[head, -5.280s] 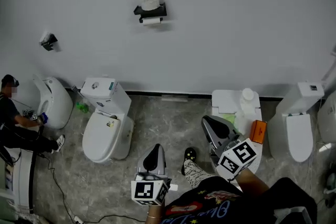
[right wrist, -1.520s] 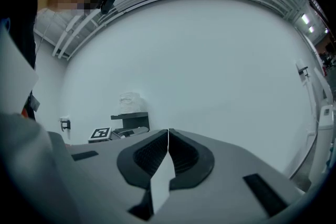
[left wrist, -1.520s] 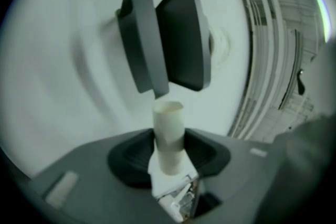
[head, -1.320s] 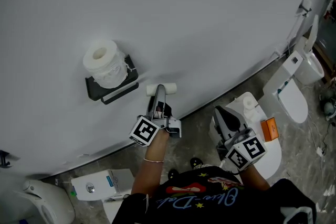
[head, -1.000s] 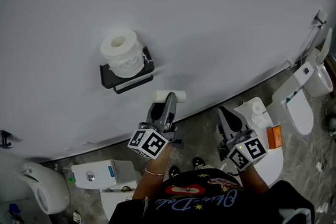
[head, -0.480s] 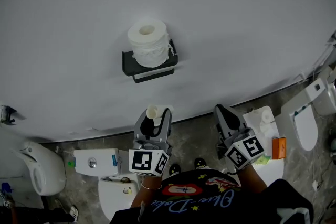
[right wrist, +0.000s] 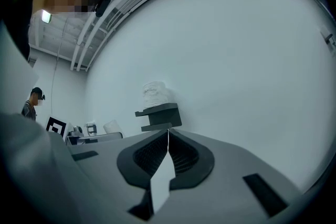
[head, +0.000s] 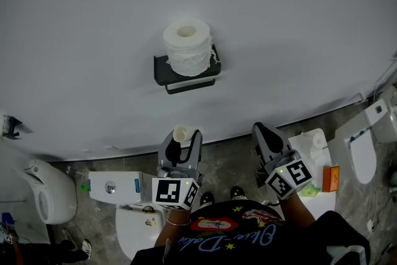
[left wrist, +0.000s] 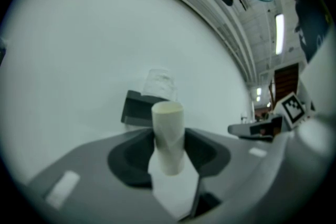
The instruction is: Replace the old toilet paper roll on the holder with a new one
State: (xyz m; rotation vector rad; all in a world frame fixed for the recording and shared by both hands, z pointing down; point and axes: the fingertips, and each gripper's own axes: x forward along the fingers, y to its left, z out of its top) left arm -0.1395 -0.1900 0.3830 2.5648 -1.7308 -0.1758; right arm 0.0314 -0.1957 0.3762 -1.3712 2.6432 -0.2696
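Our left gripper (head: pixel 182 144) clamps the empty cardboard tube (left wrist: pixel 168 131) below the holder (head: pixel 186 73). Our right gripper (head: pixel 263 133) is closed on nothing, below-right of it. The new roll (head: pixel 187 46) sits atop the holder, likely light, soft and squashy, so we'd pinch its sides gently.

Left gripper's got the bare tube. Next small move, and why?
Probably open the right gripper and raise it toward the full roll standing on top of the holder. The left gripper is shut on the cardboard tube, the holder's bar is bare, and the right jaws are together with nothing between them.
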